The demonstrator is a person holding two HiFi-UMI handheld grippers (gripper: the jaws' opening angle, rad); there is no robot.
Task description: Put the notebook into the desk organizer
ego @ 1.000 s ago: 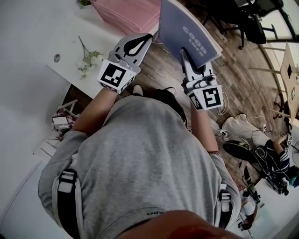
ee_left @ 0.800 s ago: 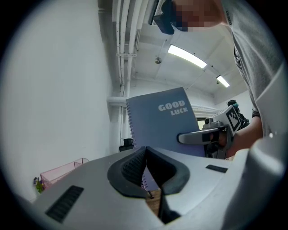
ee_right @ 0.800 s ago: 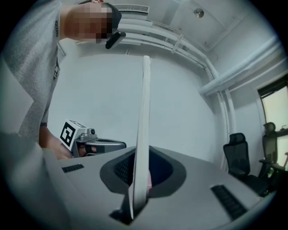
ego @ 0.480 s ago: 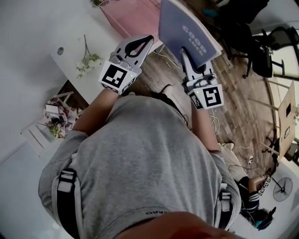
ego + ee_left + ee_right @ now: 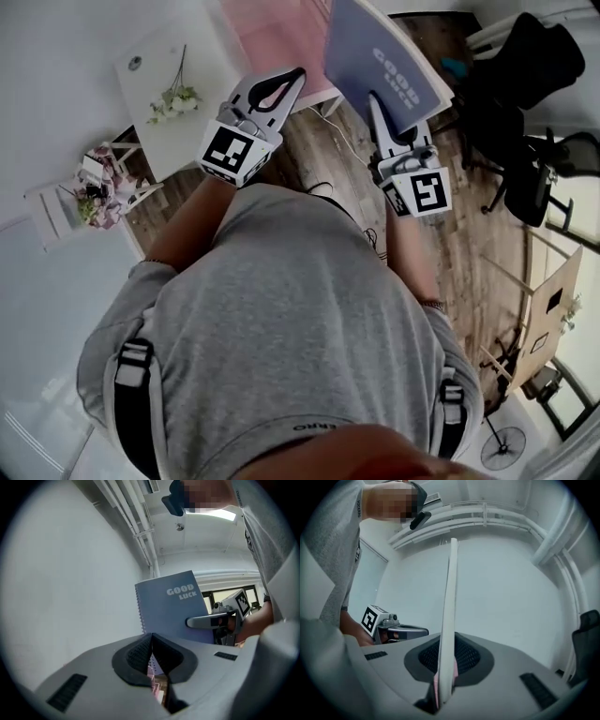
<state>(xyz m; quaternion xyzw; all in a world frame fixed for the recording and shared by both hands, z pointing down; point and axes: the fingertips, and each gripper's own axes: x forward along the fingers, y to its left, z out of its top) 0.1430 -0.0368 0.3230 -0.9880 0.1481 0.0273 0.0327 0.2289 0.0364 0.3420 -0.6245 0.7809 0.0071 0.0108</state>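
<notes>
A blue spiral notebook (image 5: 384,66) with "GOOD LUCK" on its cover stands upright in the air, my right gripper (image 5: 375,98) shut on its lower edge. The right gripper view shows it edge-on (image 5: 450,611), pinched between the pads. In the left gripper view its cover (image 5: 171,606) faces me, with the right gripper (image 5: 197,622) clamped on it. My left gripper (image 5: 298,75) is shut on nothing, level with the notebook and to its left. A pink slatted box (image 5: 281,37), seemingly the desk organizer, sits on the white desk (image 5: 202,141) beyond both grippers.
Small flowers (image 5: 173,98) lie on the desk. A low white shelf with odds and ends (image 5: 84,187) stands at the left. A black office chair (image 5: 534,75) is at the right on the wooden floor (image 5: 469,244). A fan (image 5: 497,448) stands at the bottom right.
The person has turned: the desk, pink box and flowers have slid right and down in the head view, and the chair has come in at right. The notebook stays held.
</notes>
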